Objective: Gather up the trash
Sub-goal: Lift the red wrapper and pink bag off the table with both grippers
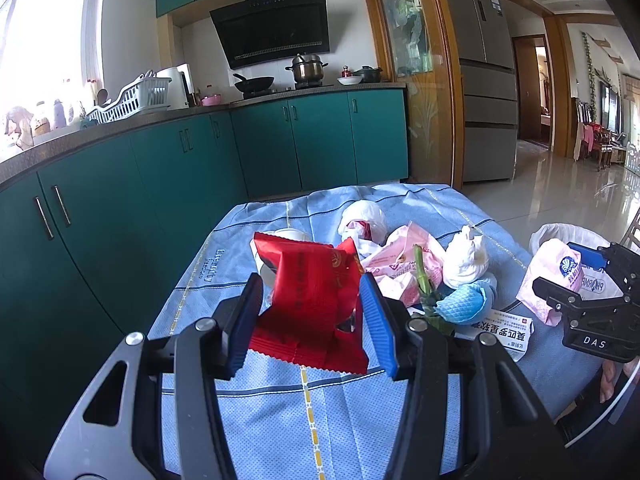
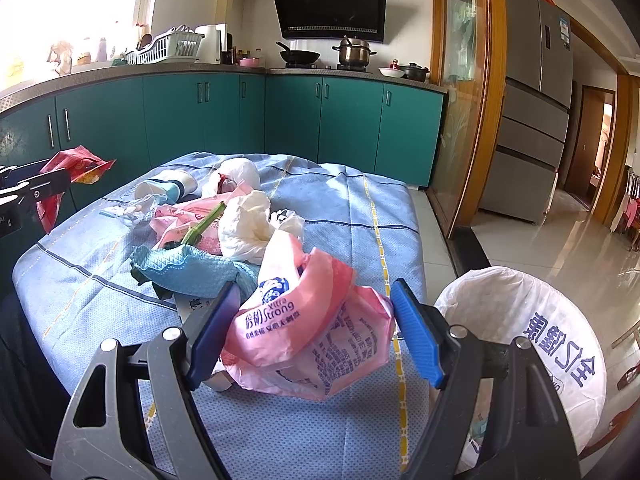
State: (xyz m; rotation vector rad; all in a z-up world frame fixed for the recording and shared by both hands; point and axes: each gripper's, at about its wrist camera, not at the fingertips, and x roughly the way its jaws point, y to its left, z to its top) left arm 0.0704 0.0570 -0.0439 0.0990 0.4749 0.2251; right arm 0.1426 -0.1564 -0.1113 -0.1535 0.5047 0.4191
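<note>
A: Two grippers, two pieces of trash. How does the left gripper point(image 1: 308, 316) stand?

B: Its blue pads point(image 1: 376, 320) press both sides of a red wrapper point(image 1: 310, 300), which sits squarely between them, crumpled, its lower edge hanging free above the cloth point(image 1: 280, 412). From the right wrist view the same wrapper point(image 2: 76, 164) is raised beside the table's left edge, in front of the teal cabinets point(image 2: 160, 116).

A: And the right gripper point(image 2: 316, 332)?

B: A pink bag point(image 2: 308, 332) fills the space between its jaws. They are fairly wide apart, and the bag bulges from one pad to the other. From the left wrist view, that bag point(image 1: 554, 276) sits up off the table in the right gripper point(image 1: 576, 280), just in front of the bin.

A: Where is the bin?

B: On the floor at the table's right edge, lined with a white bag point(image 2: 532, 332) with blue print.

A: What remains on the table?

B: A heap mid-table: white tissue point(image 2: 248, 224), a blue rag point(image 2: 188, 272), a green stalk point(image 2: 204, 224), more pink plastic, and a paper cup point(image 2: 168, 190) on its side behind.
</note>
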